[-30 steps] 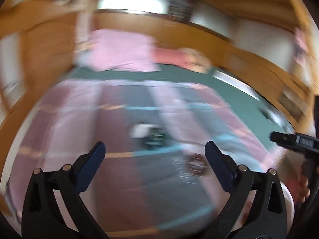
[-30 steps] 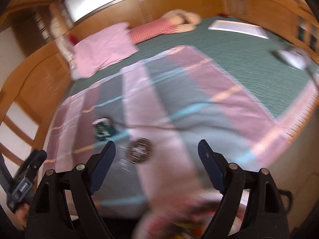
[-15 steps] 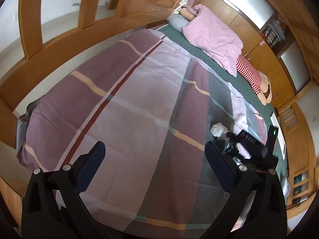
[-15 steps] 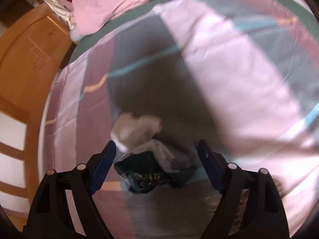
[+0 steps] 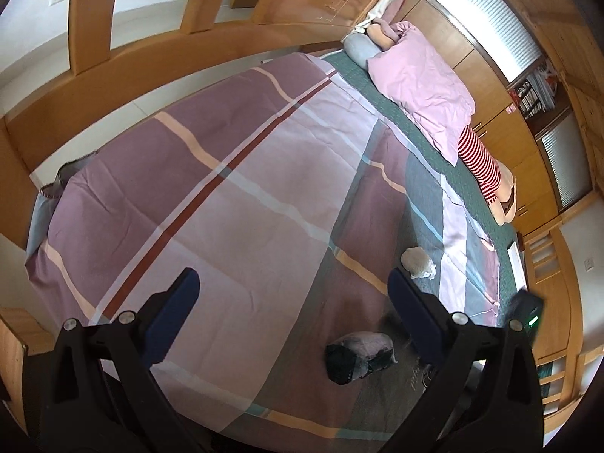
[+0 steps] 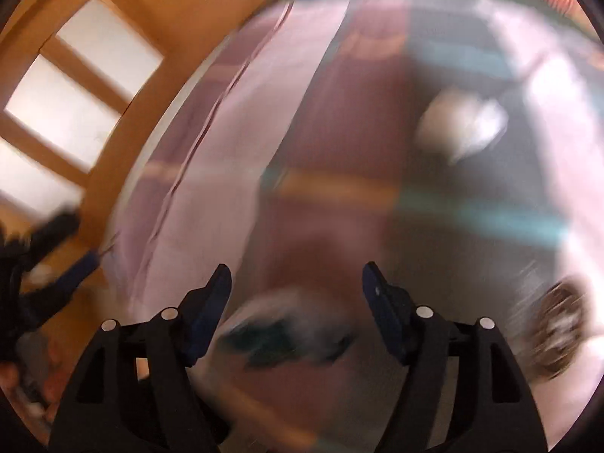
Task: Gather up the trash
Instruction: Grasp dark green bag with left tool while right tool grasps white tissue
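Note:
A crumpled white paper ball [image 5: 416,262] lies on the striped bedspread [image 5: 241,196]. A dark green crumpled wrapper [image 5: 358,356] lies nearer, between the fingers of my open, empty left gripper [image 5: 292,294] but below them. In the blurred right wrist view my right gripper [image 6: 296,283] is open and empty just above the dark wrapper [image 6: 279,336]. The white paper ball [image 6: 460,124] lies further off to the right. A round brown item [image 6: 558,332] lies at the right edge.
A pink pillow [image 5: 419,75], a striped red and white doll [image 5: 483,166] and a grey cushion [image 5: 360,47] lie along the bed's far side. A wooden bed frame [image 5: 113,75] curves round the left. Wooden cabinets [image 5: 528,143] stand behind.
The left view has steadied and dropped closer over the bedspread, with the wrapper now between its fingers. The right gripper has swung in fast toward the wrapper and the view is blurred.

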